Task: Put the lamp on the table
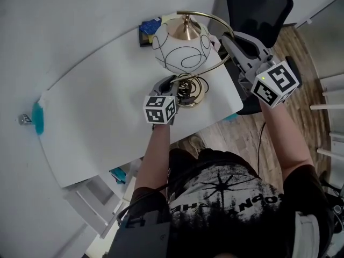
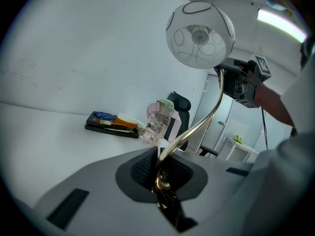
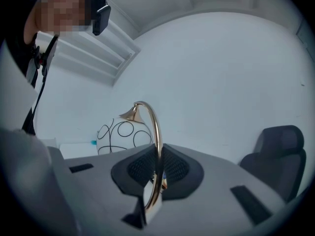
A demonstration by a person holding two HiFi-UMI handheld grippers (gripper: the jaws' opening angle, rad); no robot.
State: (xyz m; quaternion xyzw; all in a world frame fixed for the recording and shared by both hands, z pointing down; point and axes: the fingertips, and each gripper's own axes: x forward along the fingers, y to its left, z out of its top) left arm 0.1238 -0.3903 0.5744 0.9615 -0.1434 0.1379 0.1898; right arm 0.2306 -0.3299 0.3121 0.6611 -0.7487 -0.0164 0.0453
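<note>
Gripping lamp — left tongs, right tongs both clamped on stem; base seemingly near table edge.

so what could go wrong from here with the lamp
1. Both grippers pinch only the thin gold stem: the left hand-held gripper low near the base, the right hand-held gripper on the arch. The smooth tube could slip or twist.
2. The globe shade hangs off the arch, top-heavy: it may tip over on release.
3. The base is near the table corner and could slide off.
</note>
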